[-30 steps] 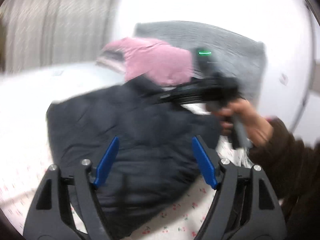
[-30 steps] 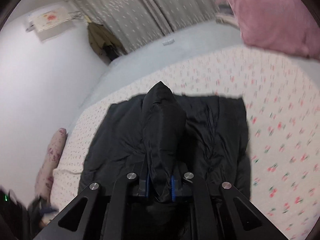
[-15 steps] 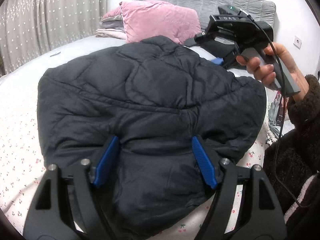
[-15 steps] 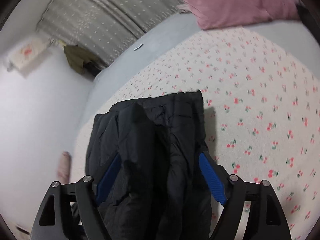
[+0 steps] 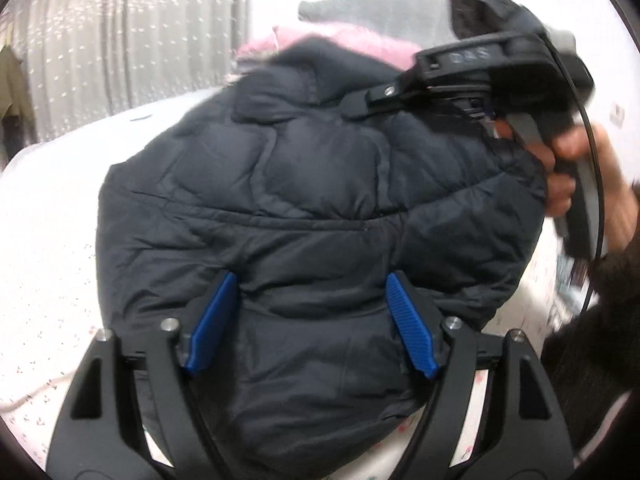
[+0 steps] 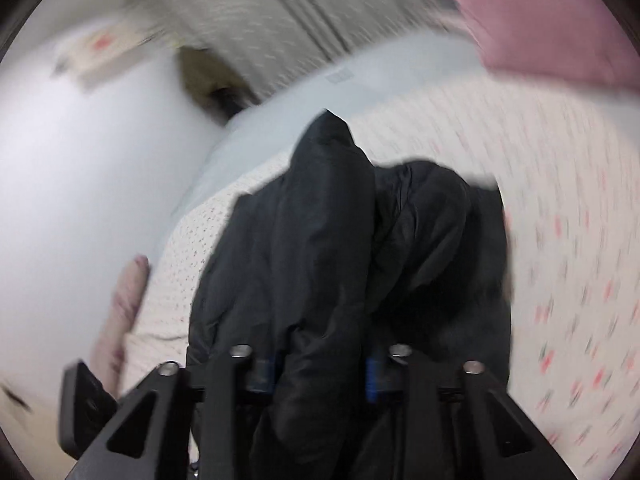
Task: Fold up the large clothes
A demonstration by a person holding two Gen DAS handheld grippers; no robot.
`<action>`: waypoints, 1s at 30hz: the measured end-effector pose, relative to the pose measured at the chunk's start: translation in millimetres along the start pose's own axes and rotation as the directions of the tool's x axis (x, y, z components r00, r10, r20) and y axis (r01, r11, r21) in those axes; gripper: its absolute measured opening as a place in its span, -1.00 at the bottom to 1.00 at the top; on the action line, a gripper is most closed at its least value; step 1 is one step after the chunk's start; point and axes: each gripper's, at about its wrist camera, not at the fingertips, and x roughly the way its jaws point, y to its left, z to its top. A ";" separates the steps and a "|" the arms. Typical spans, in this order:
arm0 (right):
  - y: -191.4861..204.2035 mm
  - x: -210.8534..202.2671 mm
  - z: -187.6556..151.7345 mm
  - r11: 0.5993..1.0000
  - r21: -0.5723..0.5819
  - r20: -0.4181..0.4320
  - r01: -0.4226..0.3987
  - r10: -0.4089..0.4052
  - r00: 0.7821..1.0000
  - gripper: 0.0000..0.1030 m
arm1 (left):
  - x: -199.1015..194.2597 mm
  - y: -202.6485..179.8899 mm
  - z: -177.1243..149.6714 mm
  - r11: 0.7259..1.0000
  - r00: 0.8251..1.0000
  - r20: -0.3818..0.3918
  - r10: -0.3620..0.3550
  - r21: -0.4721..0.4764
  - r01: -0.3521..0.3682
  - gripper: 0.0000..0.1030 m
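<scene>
Here the black jacket (image 5: pixel 320 216) lies bunched on the cherry-print bed (image 6: pixel 568 264), its long axis running toward the pink pillow (image 6: pixel 540 16). The left gripper (image 5: pixel 310 320) gapes wide over it; the right gripper (image 6: pixel 320 372) clamps a raised fold. A grey curtain (image 5: pixel 120 40) hangs behind.

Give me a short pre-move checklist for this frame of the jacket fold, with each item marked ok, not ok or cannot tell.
1. Right tool closed on a bunched fold of the black jacket: ok.
2. Left tool open, blue pads spread over the jacket, pinching nothing: ok.
3. Jacket lies on the cherry-print bedsheet: ok.
4. Pink pillow clear of the fold path: cannot tell; in the left wrist view the jacket overlaps it.
5. Right wrist view sharp enough to judge the hem edge: not ok, blurred.
6. Sleeves tucked in: cannot tell.
</scene>
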 end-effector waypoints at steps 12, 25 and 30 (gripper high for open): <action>-115.7 37.4 -17.7 0.950 0.240 -0.225 0.200 -0.146 0.963 0.39 | 5.3 39.2 3.7 0.981 0.996 -0.012 0.087 -0.175 -0.088 0.51; -2.8 -9.4 3.4 0.982 -0.028 0.145 0.189 -0.183 0.972 0.44 | 17.8 56.1 9.7 0.942 0.995 -0.029 0.096 -0.320 -0.101 0.60; -21.6 42.6 -19.2 0.953 -0.062 -0.006 0.297 -0.298 0.955 0.44 | 27.7 67.6 -1.1 0.925 0.994 -0.083 0.065 -0.368 -0.091 0.79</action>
